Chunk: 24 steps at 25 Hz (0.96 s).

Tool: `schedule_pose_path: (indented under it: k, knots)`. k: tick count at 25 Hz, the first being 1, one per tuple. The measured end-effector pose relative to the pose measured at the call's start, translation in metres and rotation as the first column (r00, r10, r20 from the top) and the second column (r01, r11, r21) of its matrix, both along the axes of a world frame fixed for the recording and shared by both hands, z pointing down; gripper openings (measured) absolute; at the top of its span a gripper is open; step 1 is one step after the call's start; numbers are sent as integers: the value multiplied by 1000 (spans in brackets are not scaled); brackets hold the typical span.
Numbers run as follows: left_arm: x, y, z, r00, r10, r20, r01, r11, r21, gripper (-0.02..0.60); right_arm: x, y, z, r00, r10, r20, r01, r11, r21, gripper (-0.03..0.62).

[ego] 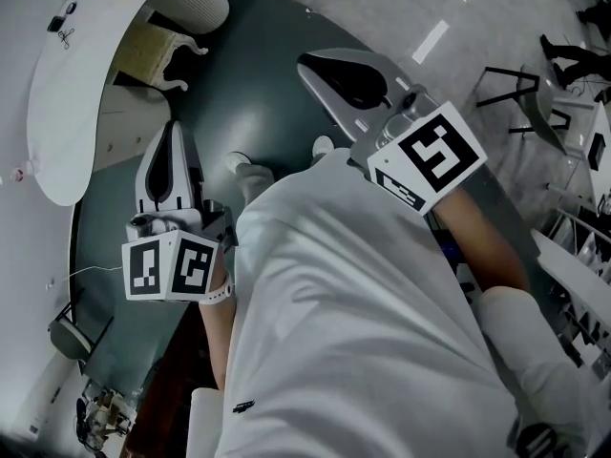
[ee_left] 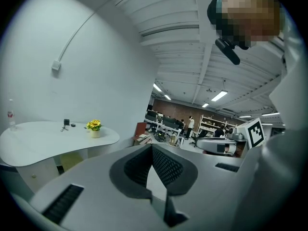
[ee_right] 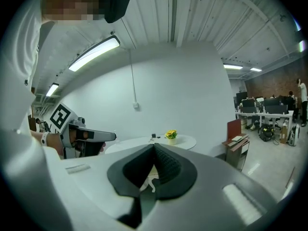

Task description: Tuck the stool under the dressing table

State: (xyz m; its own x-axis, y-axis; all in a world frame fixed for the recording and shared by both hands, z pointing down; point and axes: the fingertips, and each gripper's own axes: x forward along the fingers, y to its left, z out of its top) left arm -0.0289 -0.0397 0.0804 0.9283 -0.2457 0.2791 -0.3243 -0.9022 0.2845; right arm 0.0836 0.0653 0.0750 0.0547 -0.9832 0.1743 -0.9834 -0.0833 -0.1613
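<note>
Holding left gripper (ego: 174,136) and right gripper (ego: 320,68) closed and empty, well apart from yellow-cushioned stool (ego: 143,51) sitting partly under dressing table (ego: 67,93), judging any further push best kept low and square.

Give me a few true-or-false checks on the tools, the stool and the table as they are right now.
1. The left tool and the right tool are both shut and empty. True.
2. The left tool is gripping the stool. False: it holds nothing and is apart from the stool.
3. A pot of yellow flowers stands on the table. True.
4. The right tool rests on the table. False: it is held in the air, away from the table.
</note>
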Motion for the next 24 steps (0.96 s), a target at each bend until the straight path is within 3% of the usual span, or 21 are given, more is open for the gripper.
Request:
schedule_pose_path:
  k: [24]
  knots:
    - [-8, -2, 5, 1000, -4, 12, 4, 1000, -15, 9, -7, -2, 4, 1000, -17, -3, 17, 1000, -16, 11]
